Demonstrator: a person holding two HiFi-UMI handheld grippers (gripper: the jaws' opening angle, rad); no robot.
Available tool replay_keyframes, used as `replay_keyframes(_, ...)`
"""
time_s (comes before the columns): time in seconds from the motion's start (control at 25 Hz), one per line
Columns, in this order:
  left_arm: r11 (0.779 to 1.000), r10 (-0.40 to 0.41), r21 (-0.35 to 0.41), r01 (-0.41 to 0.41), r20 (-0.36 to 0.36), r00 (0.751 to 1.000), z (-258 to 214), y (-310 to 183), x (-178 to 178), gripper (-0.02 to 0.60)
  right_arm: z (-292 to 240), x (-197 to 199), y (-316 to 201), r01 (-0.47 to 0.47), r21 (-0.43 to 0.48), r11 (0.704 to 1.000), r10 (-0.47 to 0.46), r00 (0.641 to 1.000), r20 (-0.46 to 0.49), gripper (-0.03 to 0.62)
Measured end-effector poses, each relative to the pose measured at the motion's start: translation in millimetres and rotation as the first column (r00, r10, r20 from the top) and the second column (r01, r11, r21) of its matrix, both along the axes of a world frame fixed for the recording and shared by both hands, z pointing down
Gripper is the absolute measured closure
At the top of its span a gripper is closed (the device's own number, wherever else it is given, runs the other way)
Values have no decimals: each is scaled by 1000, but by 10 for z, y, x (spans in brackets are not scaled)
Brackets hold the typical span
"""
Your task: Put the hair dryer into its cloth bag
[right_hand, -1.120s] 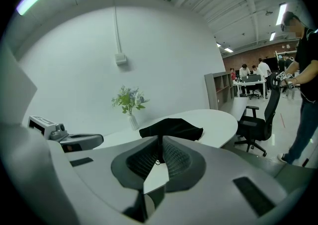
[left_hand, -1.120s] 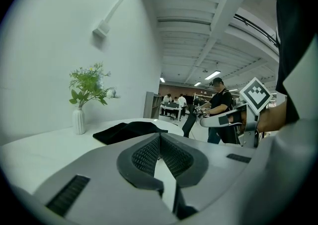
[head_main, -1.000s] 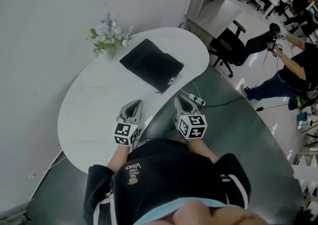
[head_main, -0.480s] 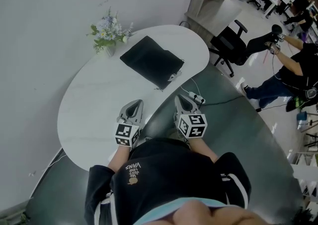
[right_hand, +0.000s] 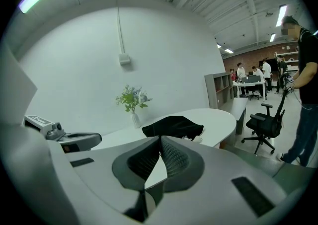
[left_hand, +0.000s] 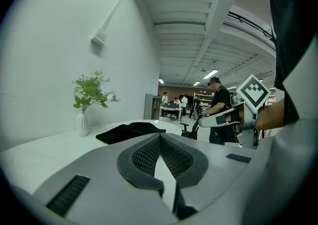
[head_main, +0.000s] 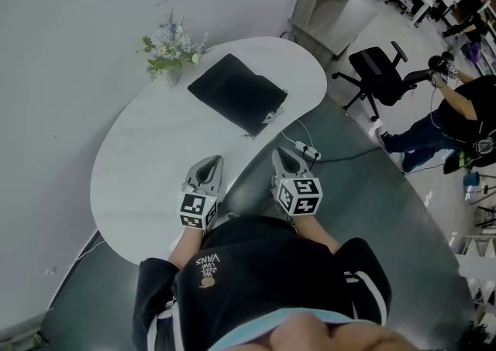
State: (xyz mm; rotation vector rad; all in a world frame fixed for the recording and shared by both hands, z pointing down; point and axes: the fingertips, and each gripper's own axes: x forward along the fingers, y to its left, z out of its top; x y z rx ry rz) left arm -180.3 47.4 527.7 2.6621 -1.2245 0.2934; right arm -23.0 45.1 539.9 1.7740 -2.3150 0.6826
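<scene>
Idling | left tongs [head_main: 211, 161] closed | right tongs [head_main: 280, 154] closed | cloth bag [head_main: 236, 94] untouched

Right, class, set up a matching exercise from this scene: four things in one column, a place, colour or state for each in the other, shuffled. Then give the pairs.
Column one
1. cloth bag
2. vase of flowers
3. office chair
4. left tool

Column two
A. shut, nothing between its jaws
B. standing on the floor, off the table
C. black, lying flat on the table
D. upright near the table's edge

Pairs: 1-C, 2-D, 3-B, 4-A
</scene>
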Motion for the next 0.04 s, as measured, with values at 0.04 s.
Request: replay_keyframes(0.04, 1000, 2, 0, -2, 1, 1000, 4, 6, 3, 563, 6, -1, 9, -1, 0, 1000, 1, 1000, 1, 546)
